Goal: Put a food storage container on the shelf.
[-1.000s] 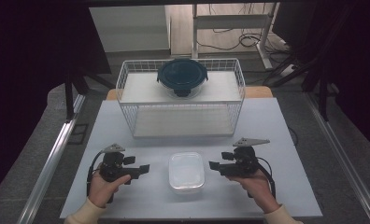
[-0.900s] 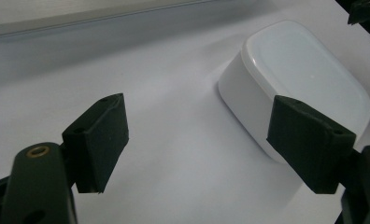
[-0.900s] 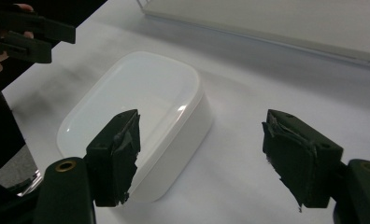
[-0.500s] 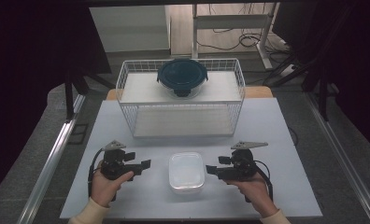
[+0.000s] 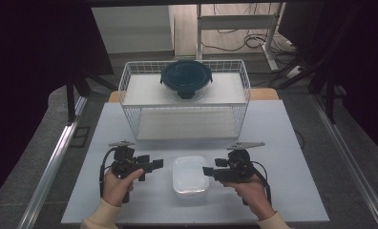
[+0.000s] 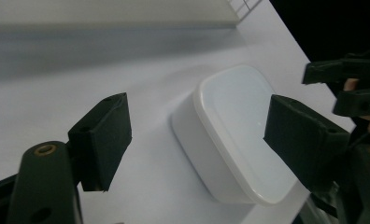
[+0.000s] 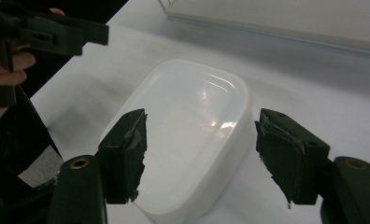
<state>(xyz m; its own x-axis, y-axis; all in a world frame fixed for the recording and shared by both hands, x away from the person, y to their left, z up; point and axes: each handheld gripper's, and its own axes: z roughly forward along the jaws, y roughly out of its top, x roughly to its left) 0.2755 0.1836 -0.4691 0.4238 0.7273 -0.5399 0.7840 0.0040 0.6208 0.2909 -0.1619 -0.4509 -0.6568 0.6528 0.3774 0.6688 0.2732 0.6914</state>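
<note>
Both grippers, left (image 5: pixel 154 164) and right (image 5: pixel 208 171), flanked the white lidded container (image 5: pixel 190 175) with jaws parted, right's narrowing, ready to grasp.

Both forearms entered from six o'clock. The left gripper (image 5: pixel 154 165) pointed toward three o'clock, jaws apart and just closing slightly on nothing. The right gripper (image 5: pixel 207 171) pointed toward nine o'clock, jaws apart, narrowing, gripping nothing.
</note>
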